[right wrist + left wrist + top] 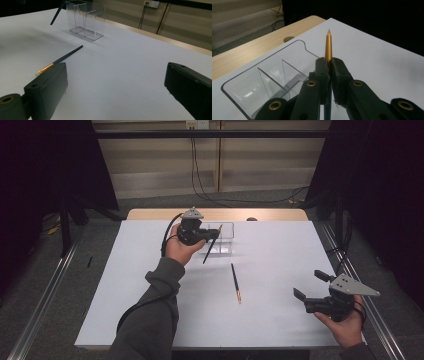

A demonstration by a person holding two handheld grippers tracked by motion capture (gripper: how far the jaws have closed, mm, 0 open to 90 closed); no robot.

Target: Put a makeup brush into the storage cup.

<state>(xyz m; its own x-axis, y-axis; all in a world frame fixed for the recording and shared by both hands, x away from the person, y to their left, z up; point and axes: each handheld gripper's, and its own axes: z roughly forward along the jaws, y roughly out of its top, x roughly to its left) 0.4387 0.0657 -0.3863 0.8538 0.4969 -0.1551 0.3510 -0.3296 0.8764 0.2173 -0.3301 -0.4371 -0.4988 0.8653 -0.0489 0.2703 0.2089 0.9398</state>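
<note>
Left hand-held gripper (pixel 212 235) is clamping a dark pen with gold tip (pixel 328 47), jaws closed on it, hovering at the 9 o'clock edge of the clear divided organizer (pixel 222 242), toward 12 o'clock on the table (pixel 280 310). Second pen (pixel 235 282) is lying flat mid-table, at 6 o'clock of the organizer. Right hand-held gripper (pixel 309 285) is sitting at 4 o'clock, jaws spread wide, gripping nothing

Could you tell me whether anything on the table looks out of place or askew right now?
Nothing looks damaged or spilled. One pen lies loose on the white table, apart from the clear divided holder. The left gripper holds a second pen tilted beside the holder, not yet inside. The right gripper is open.
</note>
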